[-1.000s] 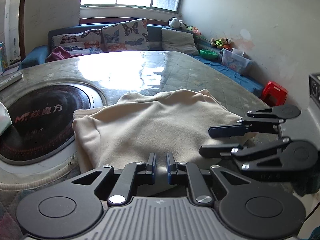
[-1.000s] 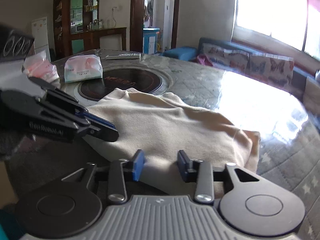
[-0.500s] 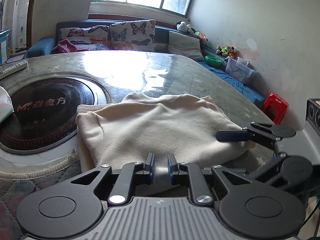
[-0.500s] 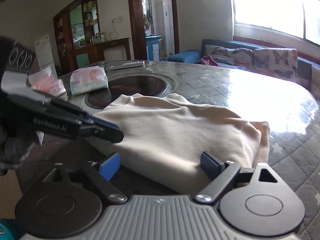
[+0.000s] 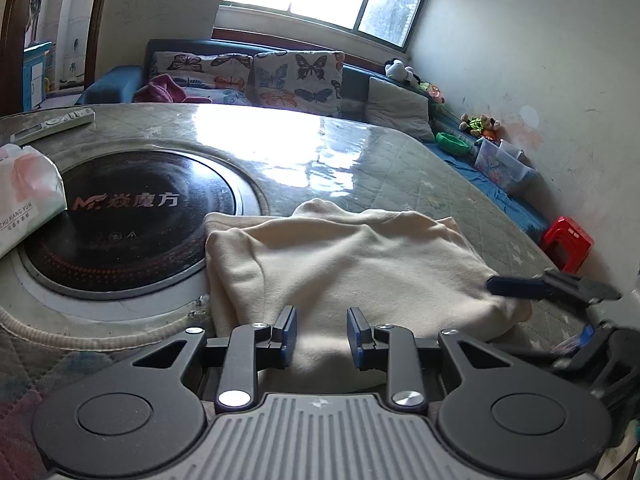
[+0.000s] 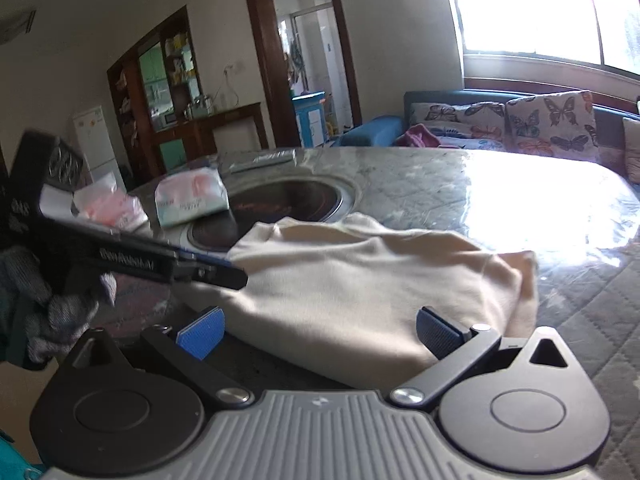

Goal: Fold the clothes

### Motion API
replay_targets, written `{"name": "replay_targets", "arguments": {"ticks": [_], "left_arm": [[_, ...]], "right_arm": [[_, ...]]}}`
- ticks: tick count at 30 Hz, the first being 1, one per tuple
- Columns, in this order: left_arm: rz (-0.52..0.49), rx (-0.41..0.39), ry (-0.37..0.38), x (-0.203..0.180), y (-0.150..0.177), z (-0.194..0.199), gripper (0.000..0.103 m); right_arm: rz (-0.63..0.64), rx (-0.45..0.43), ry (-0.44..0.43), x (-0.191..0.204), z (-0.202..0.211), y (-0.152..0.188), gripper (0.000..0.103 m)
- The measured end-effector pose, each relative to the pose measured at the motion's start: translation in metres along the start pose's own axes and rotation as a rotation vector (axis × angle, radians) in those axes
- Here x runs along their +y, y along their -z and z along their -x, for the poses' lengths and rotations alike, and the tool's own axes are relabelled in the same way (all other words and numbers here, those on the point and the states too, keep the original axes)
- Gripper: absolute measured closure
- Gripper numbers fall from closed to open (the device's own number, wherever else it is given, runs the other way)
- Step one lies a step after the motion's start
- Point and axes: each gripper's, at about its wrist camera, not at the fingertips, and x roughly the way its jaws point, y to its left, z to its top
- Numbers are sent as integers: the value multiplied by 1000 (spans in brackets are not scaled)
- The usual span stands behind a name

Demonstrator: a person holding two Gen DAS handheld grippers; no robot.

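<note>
Both sets of fingers apart at the near hem, nothing gripped yet.

Left gripper [image 5: 318, 334] jaws are narrowly parted, right gripper [image 6: 320, 330] jaws spread wide; both hover over the cream garment [image 5: 352, 276], which lies bunched on the table [image 5: 420, 176] beside the induction hob [image 5: 128, 216]. I'd pinch both near corners evenly, then lift together so the fold lands square.

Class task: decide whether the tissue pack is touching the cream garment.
Apart. In the left wrist view, the dark cooktop shows plainly between the tissue pack and the cream garment.
</note>
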Motion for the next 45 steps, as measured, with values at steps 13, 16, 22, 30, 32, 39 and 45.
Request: {"name": "replay_targets", "arguments": {"ticks": [13,16,22,30,32,39,45], "left_arm": [[-17,-6,-1,0,-10,3,69],[-32,-19,-6,0,-19,0,68],[-5,16,-34,15,-32,-23,68],[-5,29,-51,24,-47,-36,69],[-22,25,-45,18,-55,-42,69],[-130,50,-69,-4,-71,-76,69],[-173,75,-85,-7,-75,-97,69]], "right_arm": [[-58,28,-4,-24,6,-6,0],[-51,37,-10,-33,-2,-22,0],[-100,87,-4,-54,-28,-25,0],[-96,107,9,-63,-34,-33,0],[-63,94,44,-62,-38,-44,0],[95,132,263,-66,-72,-69,0],[124,205,353,-74,-101,-75,0]]}}
